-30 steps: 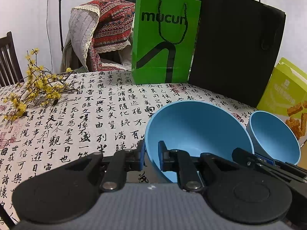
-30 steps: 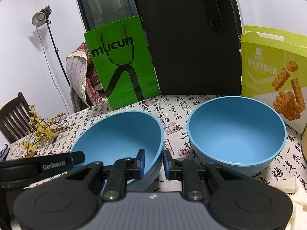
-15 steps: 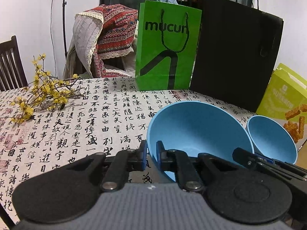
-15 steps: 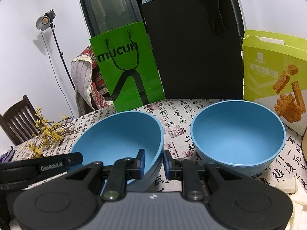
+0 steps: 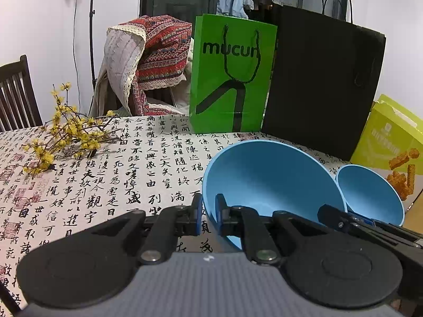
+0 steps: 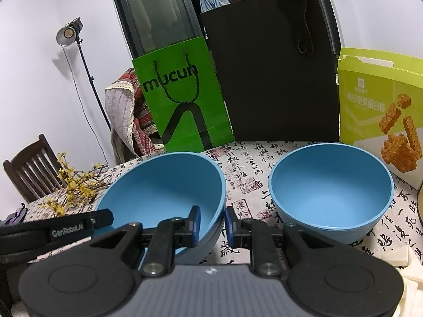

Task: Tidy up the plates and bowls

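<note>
Both grippers (image 5: 208,215) (image 6: 212,225) apparently pinch blue bowl's (image 6: 164,187) rim.

Each hand-held gripper, the left (image 5: 208,215) and the right (image 6: 212,224), has a grey ribbed body with two round black discs beside it. Black linkage arms run forward from silver screws to black fingers (image 5: 221,211) faced with blue pads (image 6: 196,224). White "GenRoboAI" lettering marks a black bar left of the right one.

On the table (image 6: 246,163), two bowls (image 6: 164,192) (image 6: 330,185) sit side by side before two bags (image 6: 185,105) (image 6: 272,79), a box (image 6: 380,100) at right.
</note>
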Available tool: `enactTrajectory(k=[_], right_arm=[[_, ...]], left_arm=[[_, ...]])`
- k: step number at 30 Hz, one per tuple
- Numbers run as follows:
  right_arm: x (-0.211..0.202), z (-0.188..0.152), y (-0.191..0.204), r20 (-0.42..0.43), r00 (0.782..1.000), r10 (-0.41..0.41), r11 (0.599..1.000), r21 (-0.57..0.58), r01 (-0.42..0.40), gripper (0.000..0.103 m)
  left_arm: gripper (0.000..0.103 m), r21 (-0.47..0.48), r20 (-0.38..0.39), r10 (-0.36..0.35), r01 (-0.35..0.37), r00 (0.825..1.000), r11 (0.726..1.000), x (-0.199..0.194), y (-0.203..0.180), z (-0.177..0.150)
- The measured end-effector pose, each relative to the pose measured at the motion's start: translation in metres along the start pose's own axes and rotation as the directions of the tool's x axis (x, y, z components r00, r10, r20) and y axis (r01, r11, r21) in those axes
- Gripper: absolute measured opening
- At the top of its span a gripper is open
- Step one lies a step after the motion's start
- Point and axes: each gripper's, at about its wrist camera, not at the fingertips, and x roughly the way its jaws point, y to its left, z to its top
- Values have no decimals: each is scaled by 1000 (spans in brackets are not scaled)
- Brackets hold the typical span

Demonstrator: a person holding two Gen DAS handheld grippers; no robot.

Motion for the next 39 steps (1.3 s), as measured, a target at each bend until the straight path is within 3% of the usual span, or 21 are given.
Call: enactTrajectory(k=[39], right_arm=[[-66,-10,46,50,999,5,996,-86,-1,19]], left_arm=[[11,-38,74,-3,6,997,999,-90,35,-17]])
